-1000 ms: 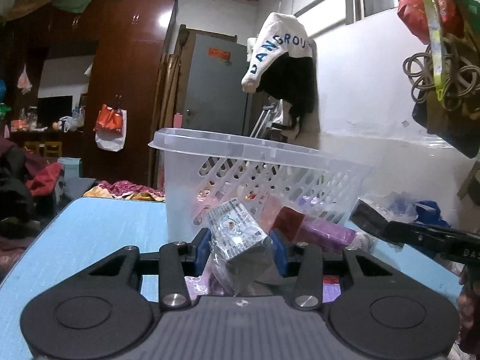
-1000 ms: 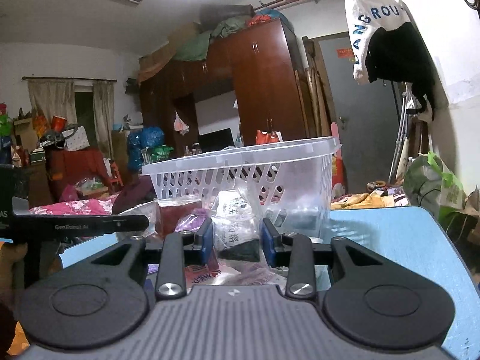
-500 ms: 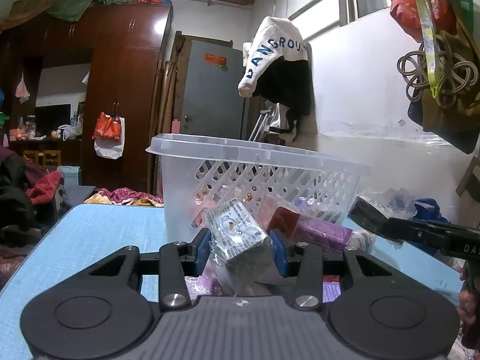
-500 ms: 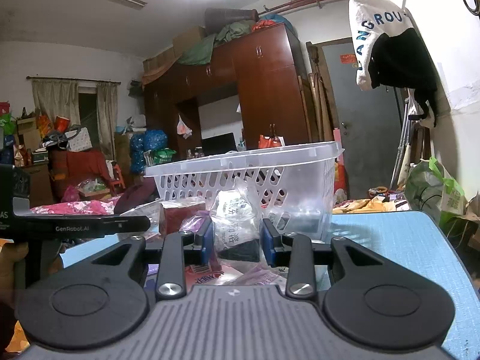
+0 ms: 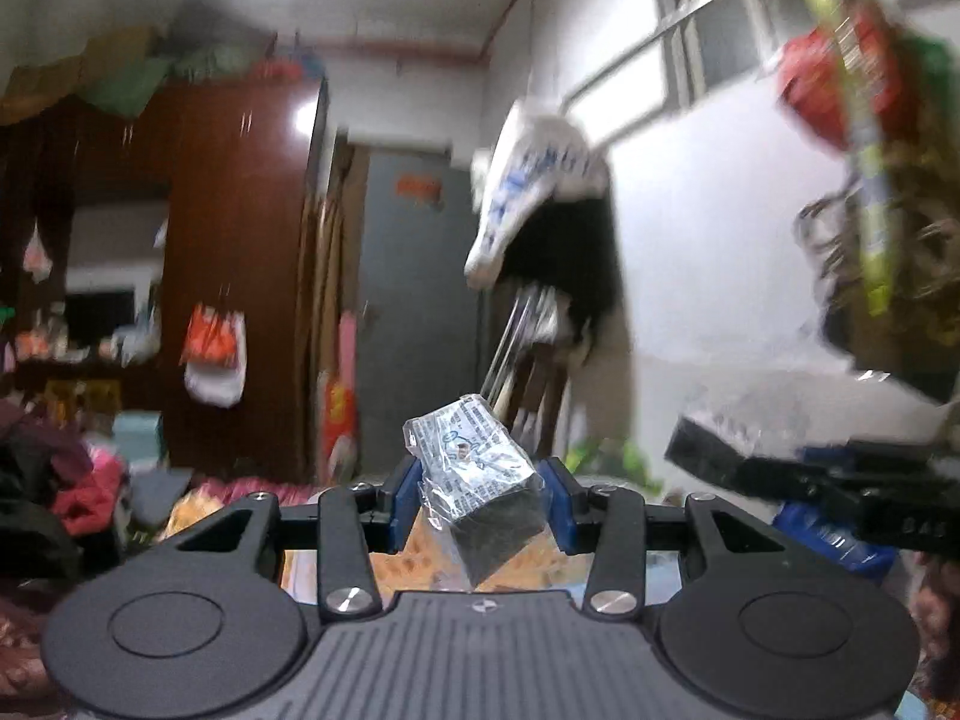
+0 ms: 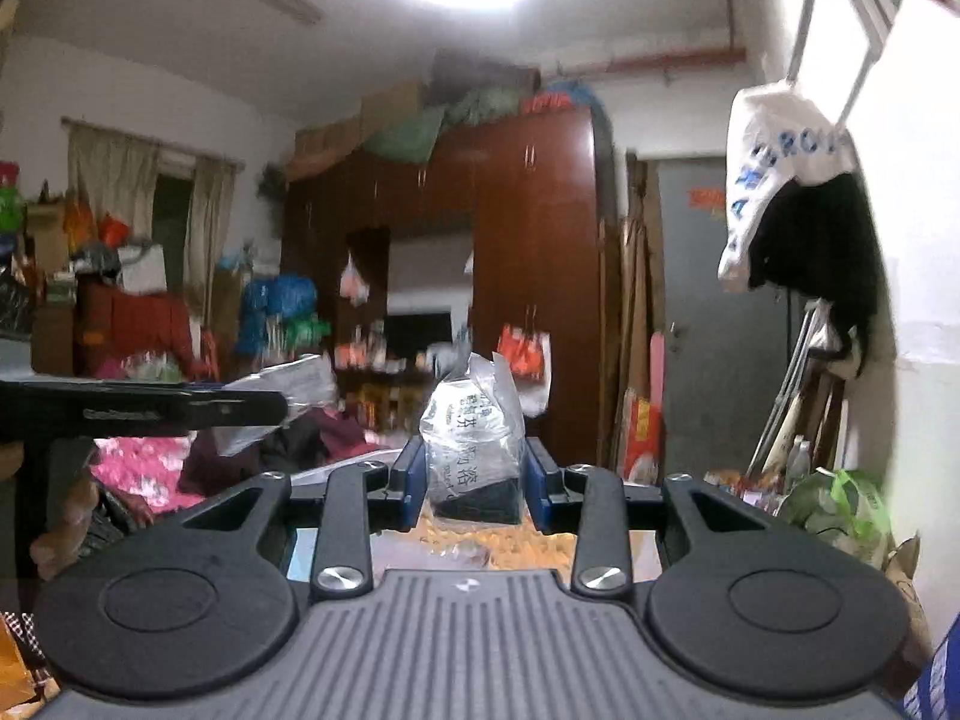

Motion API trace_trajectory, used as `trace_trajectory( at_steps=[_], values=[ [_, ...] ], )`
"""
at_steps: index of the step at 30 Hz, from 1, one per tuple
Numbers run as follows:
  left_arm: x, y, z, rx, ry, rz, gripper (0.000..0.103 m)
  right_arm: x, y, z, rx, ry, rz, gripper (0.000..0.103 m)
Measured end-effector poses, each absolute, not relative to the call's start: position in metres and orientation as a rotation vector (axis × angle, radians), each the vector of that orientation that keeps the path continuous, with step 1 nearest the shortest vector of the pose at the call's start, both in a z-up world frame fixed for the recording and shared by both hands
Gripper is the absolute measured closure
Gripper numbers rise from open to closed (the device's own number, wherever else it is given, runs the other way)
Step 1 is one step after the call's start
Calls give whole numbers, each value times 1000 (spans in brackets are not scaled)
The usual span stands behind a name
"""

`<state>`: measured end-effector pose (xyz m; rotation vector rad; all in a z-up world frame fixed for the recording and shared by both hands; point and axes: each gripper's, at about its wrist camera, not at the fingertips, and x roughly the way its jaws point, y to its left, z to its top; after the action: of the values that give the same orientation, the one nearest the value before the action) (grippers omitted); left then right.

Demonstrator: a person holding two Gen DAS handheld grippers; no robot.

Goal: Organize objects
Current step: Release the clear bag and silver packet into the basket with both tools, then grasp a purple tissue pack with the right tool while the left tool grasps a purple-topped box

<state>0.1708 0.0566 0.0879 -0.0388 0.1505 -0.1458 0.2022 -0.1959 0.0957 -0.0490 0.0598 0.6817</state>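
My left gripper (image 5: 480, 507) is shut on a small black-and-white packet in clear wrap (image 5: 477, 480), held tilted in the air. My right gripper (image 6: 474, 489) is shut on a similar clear-wrapped packet with printed text (image 6: 474, 450), held upright. The right gripper shows at the right of the left wrist view (image 5: 810, 474), with its packet. The left gripper shows at the left of the right wrist view (image 6: 138, 411), with its packet. The clear basket and the blue table are out of both views.
A dark wooden wardrobe (image 6: 528, 276) and a grey door (image 5: 414, 312) stand at the back. A white and black garment (image 5: 546, 210) hangs on the right wall. Bags (image 5: 870, 180) hang at the upper right. Clutter and cloth piles (image 6: 138, 360) fill the left.
Both grippers have risen with their packets. The basket and the table have dropped out of both views. The left wrist view is motion-blurred.
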Motion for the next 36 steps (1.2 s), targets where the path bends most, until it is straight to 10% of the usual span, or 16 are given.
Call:
trace_trajectory(
  at_steps=[4, 7, 13, 25, 36],
  values=[
    [232, 58, 76, -77, 330, -117, 47, 250, -169, 101, -98, 182, 676, 64],
    [244, 55, 57, -55, 404, -96, 39, 265, -156, 80, -151, 282, 653, 25],
    [164, 58, 44, -66, 264, -182, 18, 218, -201, 49, -35, 234, 676, 0],
    [81, 21, -53, -29, 256, -141, 36, 159, -219, -47, 83, 404, 547, 1],
    [83, -2, -79, 1, 291, -123, 48, 155, -207, -54, 38, 408, 546, 43]
  ],
)
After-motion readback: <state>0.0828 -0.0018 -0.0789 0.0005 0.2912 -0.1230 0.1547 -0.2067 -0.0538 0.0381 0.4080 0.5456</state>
